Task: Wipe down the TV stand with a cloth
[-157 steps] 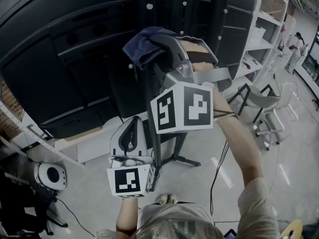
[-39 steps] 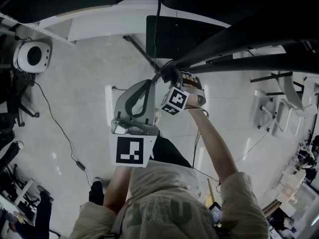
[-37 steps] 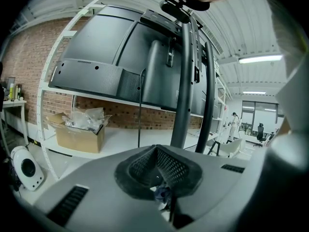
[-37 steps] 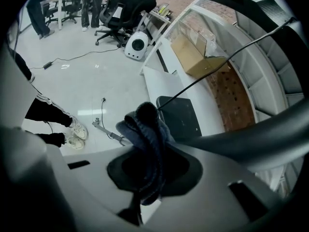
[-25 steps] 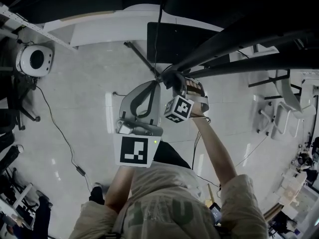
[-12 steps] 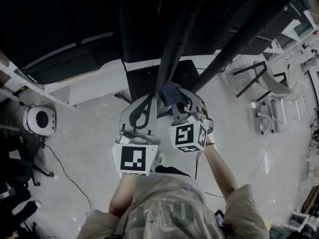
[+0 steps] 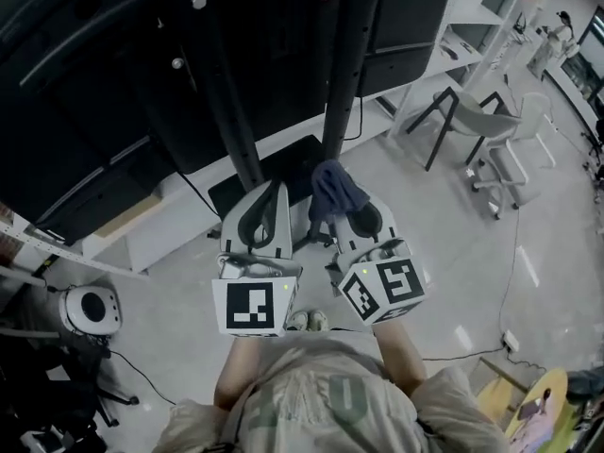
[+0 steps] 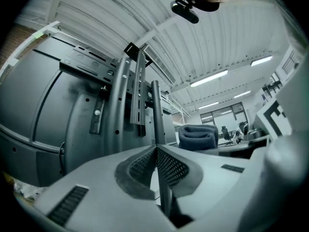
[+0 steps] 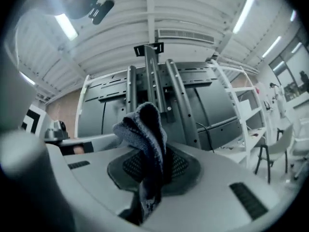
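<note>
Item 1: left hand-held gripper (image 7: 272, 189), jaws pressed together tip to tip with nothing between them, as the left gripper view (image 8: 155, 150) shows; its marker cube (image 7: 253, 307) faces up toward the person's head. Item 2: right hand-held gripper (image 7: 345, 217), just beside the left one and level with it, pinching a dark blue cloth (image 7: 335, 189). In the right gripper view (image 9: 155, 164) the cloth (image 9: 145, 127) stands bunched above the ribbed pads and a tail of it hangs down between the jaws. Item 3: TV stand (image 7: 344, 64), black, with 2 upright perforated posts rising in front of both grippers and a flat dark base plate (image 7: 231, 192) on the floor behind the jaws. The posts fill the middle of the left gripper view (image 8: 137, 95) and the right gripper view (image 9: 152, 76). The cloth sits near the foot of the right-hand post; whether it touches the stand cannot be told. Item 4: large dark screen back (image 7: 94, 83) mounted on the stand, upper left. Item 5: pale glossy floor (image 7: 425, 215). Item 6: grey chair (image 7: 472, 125) and white shelving (image 7: 477, 17), well apart to the right. Item 7: 1 round white device (image 7: 92, 310) on the floor at left.
</note>
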`<move>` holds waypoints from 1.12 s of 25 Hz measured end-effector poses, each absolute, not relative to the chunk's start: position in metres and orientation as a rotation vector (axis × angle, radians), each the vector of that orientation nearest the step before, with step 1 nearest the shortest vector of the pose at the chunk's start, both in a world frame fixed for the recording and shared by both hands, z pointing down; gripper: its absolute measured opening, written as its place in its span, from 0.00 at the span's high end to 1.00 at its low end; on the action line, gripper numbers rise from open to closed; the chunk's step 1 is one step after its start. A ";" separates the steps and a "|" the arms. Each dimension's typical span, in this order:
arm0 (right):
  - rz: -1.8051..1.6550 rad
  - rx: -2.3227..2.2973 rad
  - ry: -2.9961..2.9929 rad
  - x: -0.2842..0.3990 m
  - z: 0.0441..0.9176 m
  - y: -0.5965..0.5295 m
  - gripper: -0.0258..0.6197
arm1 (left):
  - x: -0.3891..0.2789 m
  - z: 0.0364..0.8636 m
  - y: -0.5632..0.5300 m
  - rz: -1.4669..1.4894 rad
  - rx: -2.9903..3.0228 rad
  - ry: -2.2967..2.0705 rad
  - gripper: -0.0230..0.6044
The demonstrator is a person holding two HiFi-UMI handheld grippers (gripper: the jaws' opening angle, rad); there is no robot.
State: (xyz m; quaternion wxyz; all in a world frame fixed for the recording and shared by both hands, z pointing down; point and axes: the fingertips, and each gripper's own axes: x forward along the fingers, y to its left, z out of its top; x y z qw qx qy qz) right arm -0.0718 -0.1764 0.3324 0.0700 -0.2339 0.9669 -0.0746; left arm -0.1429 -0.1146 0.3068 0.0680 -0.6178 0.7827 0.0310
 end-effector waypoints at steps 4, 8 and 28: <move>-0.307 -0.761 2.830 -0.040 0.324 -0.186 0.87 | -0.128 0.309 -0.126 0.068 -1.910 2.326 0.94; -0.339 -0.763 2.815 -0.026 0.325 -0.190 0.87 | -0.118 0.306 -0.133 0.070 -1.932 2.300 0.94; 1.601 -1.159 2.263 -0.079 0.036 -0.253 0.87 | -0.121 0.202 -0.182 0.042 -1.870 2.133 0.94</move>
